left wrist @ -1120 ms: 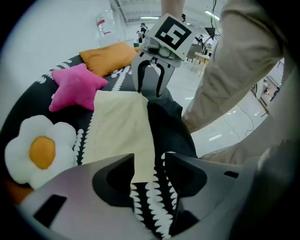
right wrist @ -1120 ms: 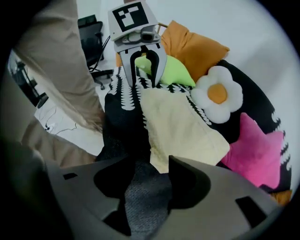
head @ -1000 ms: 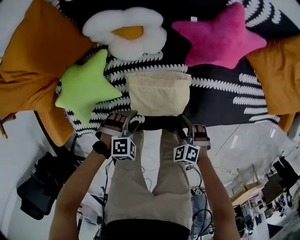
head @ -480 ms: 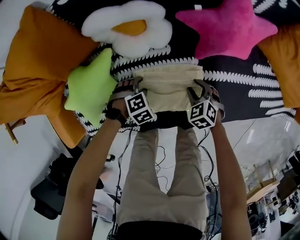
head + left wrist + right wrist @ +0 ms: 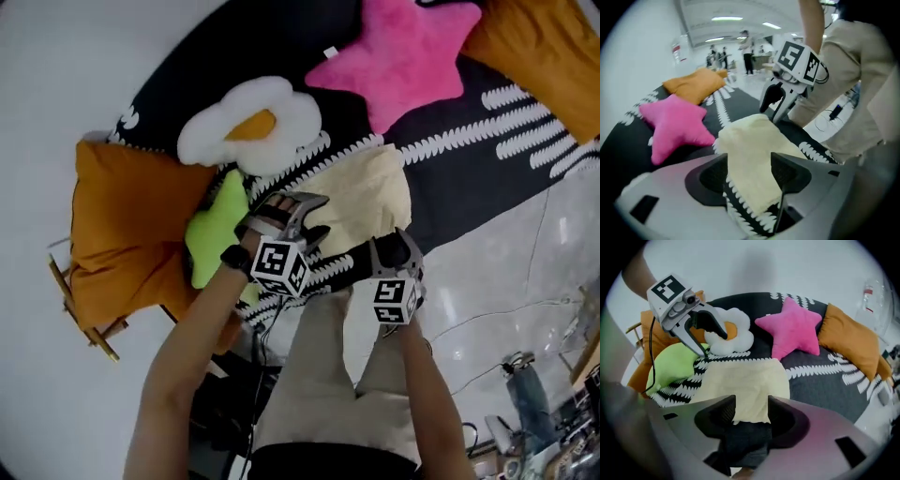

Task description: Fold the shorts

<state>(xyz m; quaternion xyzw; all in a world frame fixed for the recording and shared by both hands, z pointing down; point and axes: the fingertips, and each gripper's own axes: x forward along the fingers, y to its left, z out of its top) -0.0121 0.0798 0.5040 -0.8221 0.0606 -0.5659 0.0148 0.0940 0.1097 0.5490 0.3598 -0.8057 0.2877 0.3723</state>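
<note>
L gripper (image 5: 319,216) wider, off shorts (image 5: 370,199); rug (image 5: 469,159)

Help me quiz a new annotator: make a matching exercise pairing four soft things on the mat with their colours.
Things:
1 shorts
2 egg cushion
3 nearer star cushion
4 farther star cushion

Colours:
A pink
B lime green
C pale cream
D white with an orange centre

Pairs: 1-C, 2-D, 3-B, 4-A
</note>
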